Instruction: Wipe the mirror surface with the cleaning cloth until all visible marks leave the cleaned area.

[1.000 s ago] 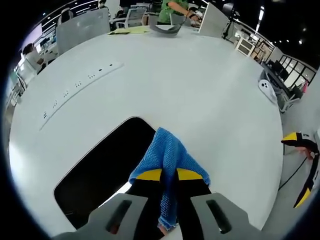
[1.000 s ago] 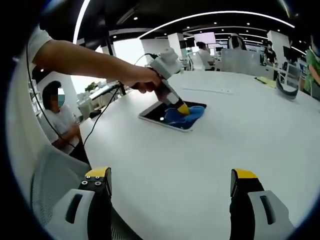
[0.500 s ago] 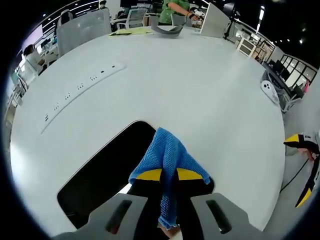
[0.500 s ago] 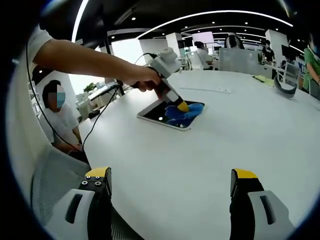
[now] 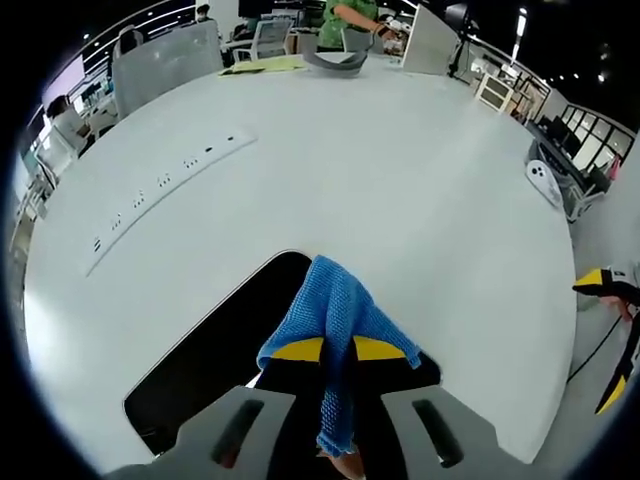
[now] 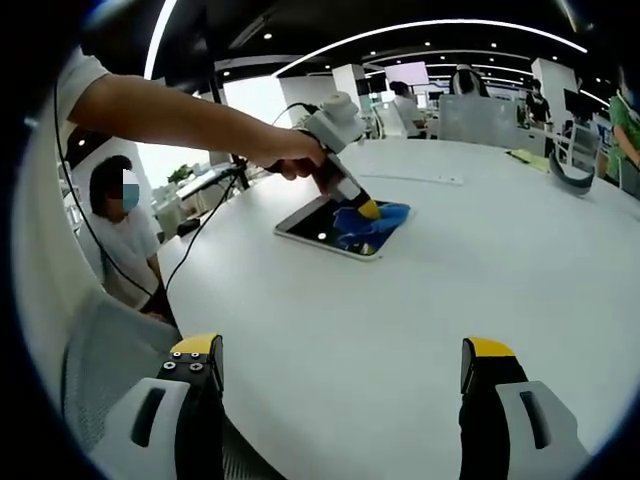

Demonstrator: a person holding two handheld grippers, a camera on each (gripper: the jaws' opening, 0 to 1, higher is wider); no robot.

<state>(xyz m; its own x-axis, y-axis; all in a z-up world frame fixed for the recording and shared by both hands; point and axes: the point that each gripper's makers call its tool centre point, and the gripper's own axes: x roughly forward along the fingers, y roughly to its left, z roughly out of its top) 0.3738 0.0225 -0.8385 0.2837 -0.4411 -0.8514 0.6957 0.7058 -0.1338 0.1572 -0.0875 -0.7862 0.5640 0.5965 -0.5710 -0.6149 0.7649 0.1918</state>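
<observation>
Left gripper [image 5: 338,350]: fingers pinch the soft, limp cleaning cloth [image 5: 338,308] at its bunched middle, pressing it onto the mirror [image 5: 215,345] beneath them. The glass looks slippery and fragile. Right gripper [image 6: 340,375]: fingers spread, above the table [image 6: 420,290].

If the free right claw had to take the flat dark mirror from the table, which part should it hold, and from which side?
Probably the near long edge of the flat dark rectangular mirror, approached low from the right claw side. It lies flat on the white round table, and the blue mesh cloth and left claw cover the far end.
</observation>
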